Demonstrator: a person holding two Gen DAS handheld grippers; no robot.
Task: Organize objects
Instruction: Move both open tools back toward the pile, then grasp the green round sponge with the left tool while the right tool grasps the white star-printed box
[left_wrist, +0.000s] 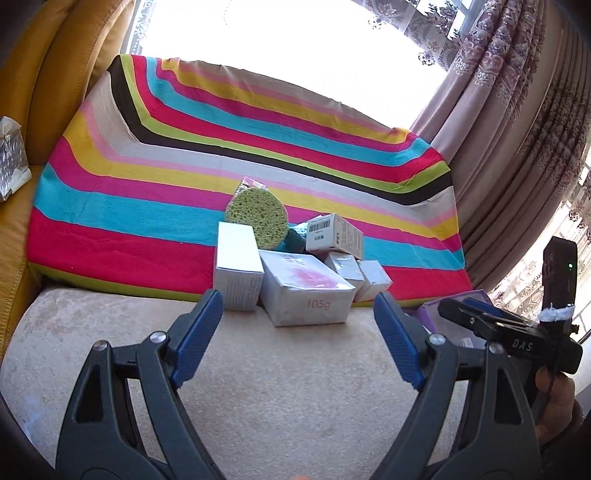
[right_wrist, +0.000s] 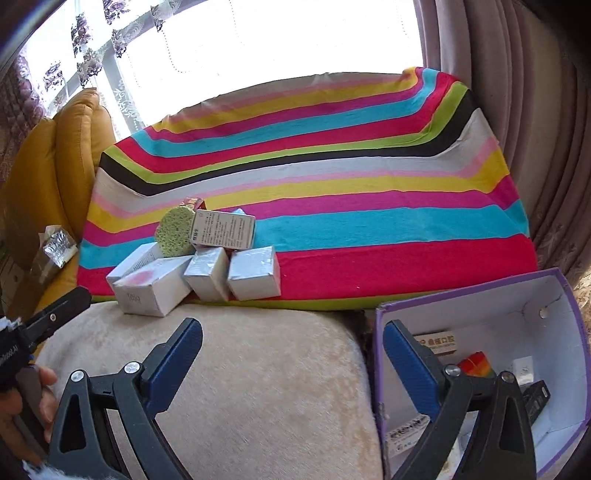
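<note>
Several white and silver boxes lie heaped at the edge of a striped cloth (left_wrist: 147, 221). The biggest, a white box with a pink print (left_wrist: 308, 290) (right_wrist: 153, 290), is in front. A green round sponge (left_wrist: 257, 218) (right_wrist: 175, 232) leans behind them, and a barcode box (left_wrist: 334, 236) (right_wrist: 224, 229) tops the heap. My left gripper (left_wrist: 297, 314) hangs open just short of the pink-print box, nothing between its fingers. My right gripper (right_wrist: 291, 347) is open and empty over the beige cushion (right_wrist: 258, 369), beside a purple-rimmed box (right_wrist: 569, 295) that holds several small items.
A yellow leather sofa arm (left_wrist: 44, 92) rises at the left with a foil-wrapped packet (left_wrist: 13, 158) on it. Curtains (left_wrist: 517, 129) and a bright window stand behind the seat. A hand (right_wrist: 33, 402) holds the other gripper at the right wrist view's left edge.
</note>
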